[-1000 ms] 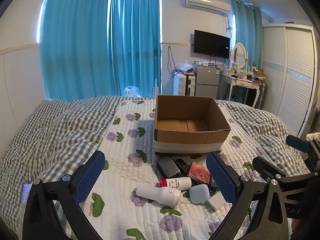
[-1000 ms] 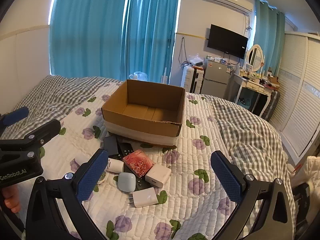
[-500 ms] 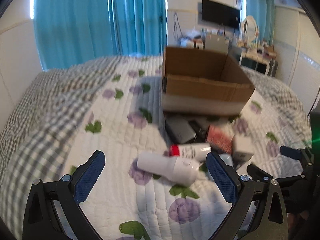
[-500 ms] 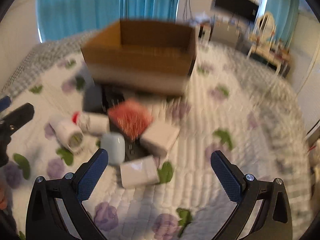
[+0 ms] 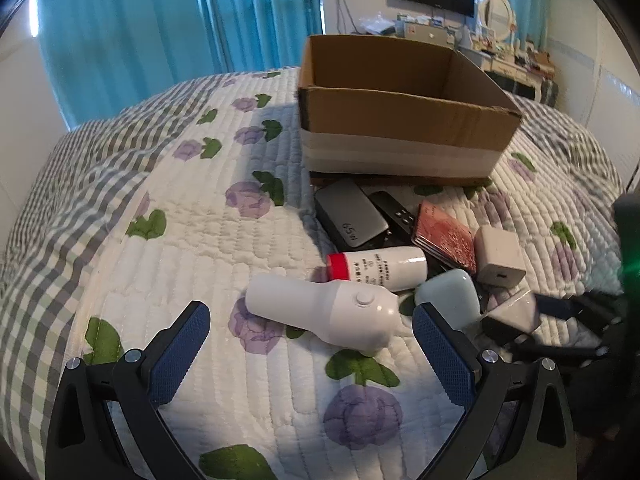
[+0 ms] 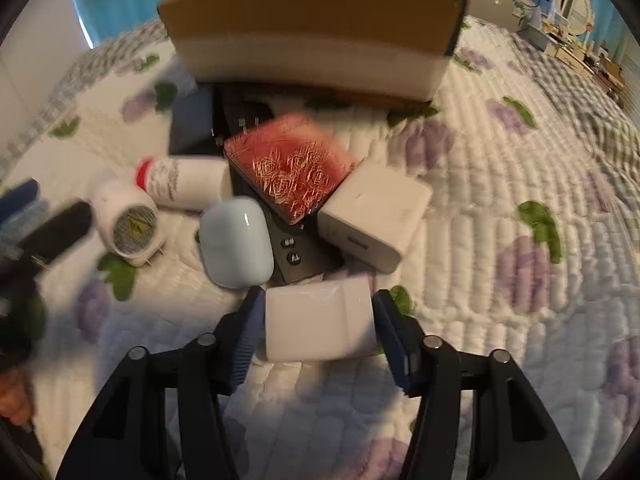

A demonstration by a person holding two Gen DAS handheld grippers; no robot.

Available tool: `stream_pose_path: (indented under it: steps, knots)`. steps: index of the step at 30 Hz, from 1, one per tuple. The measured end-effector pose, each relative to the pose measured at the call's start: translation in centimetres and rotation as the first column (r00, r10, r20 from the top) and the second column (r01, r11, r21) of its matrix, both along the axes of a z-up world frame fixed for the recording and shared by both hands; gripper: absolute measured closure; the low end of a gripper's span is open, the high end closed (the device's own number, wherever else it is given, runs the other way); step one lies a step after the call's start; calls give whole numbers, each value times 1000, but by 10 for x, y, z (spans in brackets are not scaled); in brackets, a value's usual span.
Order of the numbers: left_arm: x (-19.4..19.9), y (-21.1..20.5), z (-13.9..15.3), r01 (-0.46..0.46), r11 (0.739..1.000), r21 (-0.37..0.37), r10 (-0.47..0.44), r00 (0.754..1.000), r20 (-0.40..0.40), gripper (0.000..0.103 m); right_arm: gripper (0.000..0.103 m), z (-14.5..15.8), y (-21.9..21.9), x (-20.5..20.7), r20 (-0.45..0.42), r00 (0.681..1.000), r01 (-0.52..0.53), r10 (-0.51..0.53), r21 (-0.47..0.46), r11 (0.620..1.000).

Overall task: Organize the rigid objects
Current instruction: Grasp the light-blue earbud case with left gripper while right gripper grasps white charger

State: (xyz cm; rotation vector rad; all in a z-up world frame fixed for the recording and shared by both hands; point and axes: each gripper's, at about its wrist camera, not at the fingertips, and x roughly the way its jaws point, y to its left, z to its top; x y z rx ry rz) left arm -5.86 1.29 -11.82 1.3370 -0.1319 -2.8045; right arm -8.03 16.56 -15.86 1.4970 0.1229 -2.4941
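the right claw has its two pads touching both sides of a white plug that lies on the bed. it is clamped on it. at 12 o'clock from the plug sit a red case, a white cube and a blue pod, all close together over a black remote. the box stands behind them at 12 o'clock.

the left claw is wide apart and holds nothing. a white torch lies between its pads. a bottle with a red cap touches the torch at 12 o'clock. a grey pack lies just past the bottle, near the box.
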Motion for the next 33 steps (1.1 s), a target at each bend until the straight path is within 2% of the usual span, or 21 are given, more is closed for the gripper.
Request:
stream_pose_path:
  steps: [7, 9, 10, 11, 13, 14, 15, 16, 17, 22, 24, 27, 28, 29, 30, 33]
  knots:
    - [-3, 38, -1, 55, 998, 26, -55, 998, 13, 0, 49, 47, 42, 8, -94, 994, 53, -52, 1, 999]
    - [-5, 50, -6, 42, 998, 52, -43, 999, 21, 4, 49, 64, 48, 2, -118, 991, 56, -54, 13, 998]
    - [-6, 55, -9, 45, 996, 77, -47, 998, 32, 10, 49, 68, 55, 1, -121, 991, 64, -63, 2, 998]
    - [-7, 59, -13, 48, 993, 108, -54, 997, 47, 16, 49, 69, 58, -2, -119, 990, 72, -73, -13, 997]
    - [-9, 68, -20, 51, 990, 132, -60, 996, 62, 17, 49, 69, 71, -5, -104, 989, 99, -105, -64, 993]
    - [-10, 74, -24, 69, 987, 145, -80, 994, 72, 21, 49, 66, 74, -5, -96, 989, 106, -113, -76, 991]
    - [-13, 78, -29, 77, 985, 156, -93, 991, 97, 26, 49, 63, 76, -6, -86, 989, 111, -118, -83, 990]
    - [-17, 81, -35, 72, 983, 169, -94, 988, 127, 37, 49, 59, 76, -7, -72, 990, 116, -123, -88, 989]
    - [-20, 82, -40, 66, 980, 186, -94, 985, 147, 40, 49, 57, 76, -7, -67, 990, 116, -122, -88, 989]
    - [-38, 73, -64, 2, 969, 248, -59, 973, 224, 38, 49, 53, 76, -7, -64, 992, 105, -112, -101, 989]
    - [-44, 72, -65, 3, 963, 269, -64, 974, 219, 34, 49, 50, 76, -8, -57, 992, 104, -110, -98, 990]
    - [-49, 78, -65, 35, 968, 247, -88, 974, 208, 35, 49, 46, 75, -8, -49, 993, 104, -109, -88, 991]
    - [-47, 81, -64, 47, 969, 242, -98, 974, 203, 41, 49, 46, 73, -7, -51, 993, 101, -105, -84, 991]
    - [-45, 83, -62, 74, 965, 251, -126, 973, 196, 57, 49, 46, 72, -7, -55, 993, 98, -103, -81, 992]
    - [-43, 84, -61, 94, 961, 261, -148, 969, 195, 56, 49, 46, 72, -7, -57, 993, 97, -102, -79, 992]
    - [-30, 87, -50, 125, 970, 207, -159, 974, 159, 57, 49, 49, 67, -3, -73, 993, 93, -98, -63, 994]
